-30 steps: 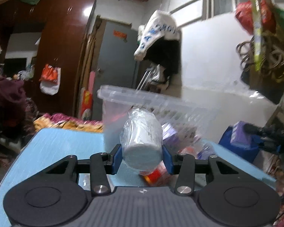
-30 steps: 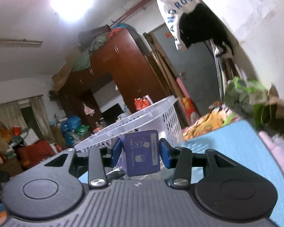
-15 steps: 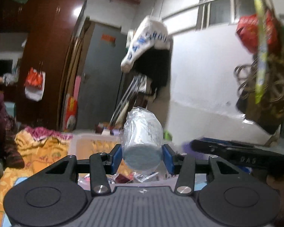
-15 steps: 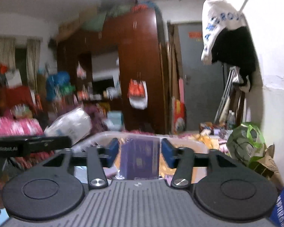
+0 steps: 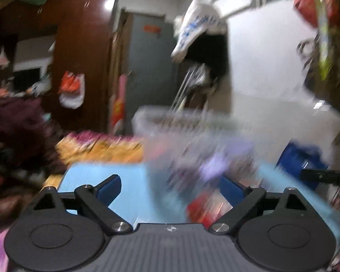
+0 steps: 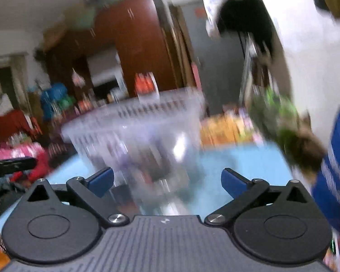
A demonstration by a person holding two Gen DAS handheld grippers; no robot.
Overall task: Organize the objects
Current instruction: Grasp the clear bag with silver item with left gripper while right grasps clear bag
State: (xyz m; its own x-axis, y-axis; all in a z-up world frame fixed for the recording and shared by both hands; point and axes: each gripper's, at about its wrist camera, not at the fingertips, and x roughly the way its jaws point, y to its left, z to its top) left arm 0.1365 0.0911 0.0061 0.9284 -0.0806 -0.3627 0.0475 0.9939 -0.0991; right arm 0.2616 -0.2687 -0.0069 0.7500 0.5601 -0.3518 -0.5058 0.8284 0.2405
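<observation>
Two grippers are in view, the left gripper and the right gripper, and each carries two blue fingers, four fingers in all, the jaws of both opening with nothing between them. One clear slotted plastic basket stands ahead of the fingers on one light blue bench. How many items lie inside the basket cannot be counted through the blur; purple and red patches show. One blue container sits right of the right fingers. One brown wardrobe and one grey door stand far beyond the fingers.
</observation>
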